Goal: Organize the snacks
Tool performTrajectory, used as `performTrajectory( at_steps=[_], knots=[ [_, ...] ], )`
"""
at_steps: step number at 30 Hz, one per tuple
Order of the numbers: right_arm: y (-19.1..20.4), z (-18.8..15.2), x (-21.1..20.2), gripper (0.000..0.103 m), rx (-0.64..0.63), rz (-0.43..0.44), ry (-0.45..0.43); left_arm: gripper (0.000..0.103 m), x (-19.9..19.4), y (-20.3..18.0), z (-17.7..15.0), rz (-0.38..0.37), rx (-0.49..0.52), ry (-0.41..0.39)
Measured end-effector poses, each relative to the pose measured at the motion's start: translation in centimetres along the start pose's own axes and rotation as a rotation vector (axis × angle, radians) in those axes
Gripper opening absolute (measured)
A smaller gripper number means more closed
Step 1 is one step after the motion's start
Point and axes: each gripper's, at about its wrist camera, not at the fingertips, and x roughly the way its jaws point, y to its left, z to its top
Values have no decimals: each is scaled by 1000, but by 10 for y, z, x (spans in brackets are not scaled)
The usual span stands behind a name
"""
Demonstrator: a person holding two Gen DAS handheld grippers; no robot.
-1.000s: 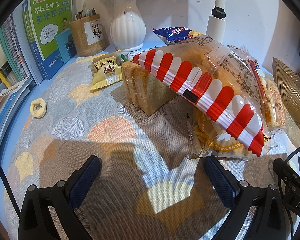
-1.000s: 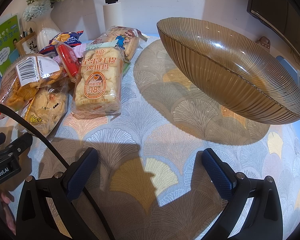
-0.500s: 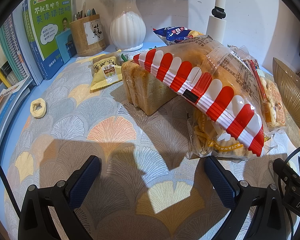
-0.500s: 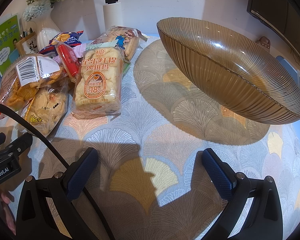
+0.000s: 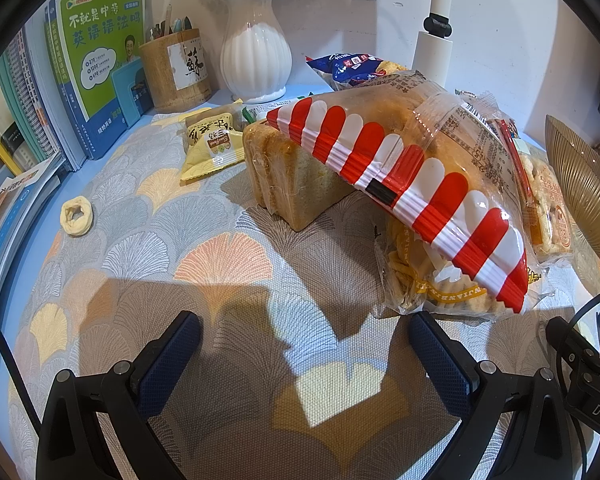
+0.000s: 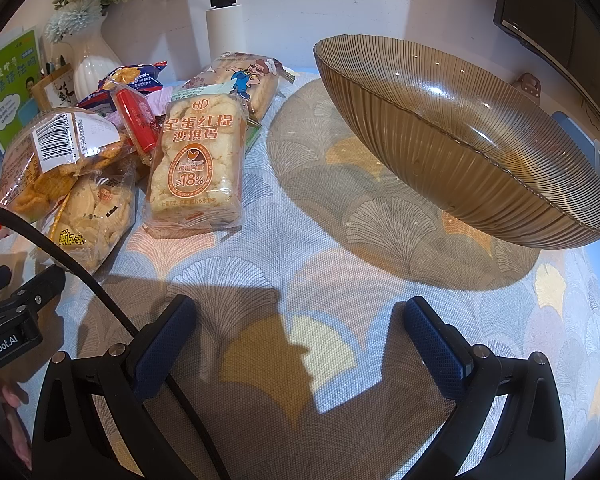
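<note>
Several snacks: piled on the cloth [image 6: 340, 272], left of the bowl [image 6: 460, 136], which sits empty.
Sachima pack [image 6: 198, 168]: nearest the bowl; we judge it light, soft, slippery film, crumbly inside, so pinch across its narrow sides.
Striped bag [image 5: 412, 184]: leaning on the bread [image 5: 292, 176]; grip its crimped end.
Left gripper [image 5: 304, 354]: fingers spread, nothing held.
Right gripper [image 6: 300, 340]: likewise spread, empty.

Ahead of the right tongs: one ribbed amber bowl [image 6: 460, 136] and at least six snack packets [image 6: 198, 168]. Ahead of the left tongs: one bread loaf [image 5: 296, 176], two small yellow packets [image 5: 212, 148], one ring biscuit [image 5: 76, 215], one white vase [image 5: 255, 60], one pen holder [image 5: 176, 68].
</note>
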Motion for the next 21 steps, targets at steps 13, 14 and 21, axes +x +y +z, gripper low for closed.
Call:
performTrajectory(
  at_steps=[13, 14, 21],
  knots=[
    [0, 0, 1, 103, -1, -3, -1, 103, -1, -1, 1, -1, -1, 2],
    [0, 0, 1, 103, -3, -5, -1, 103, -1, -1, 1, 0, 0, 3],
    [3, 1, 2, 103, -7, -9, -1, 103, 1, 1, 0, 1, 0, 2]
  ],
)
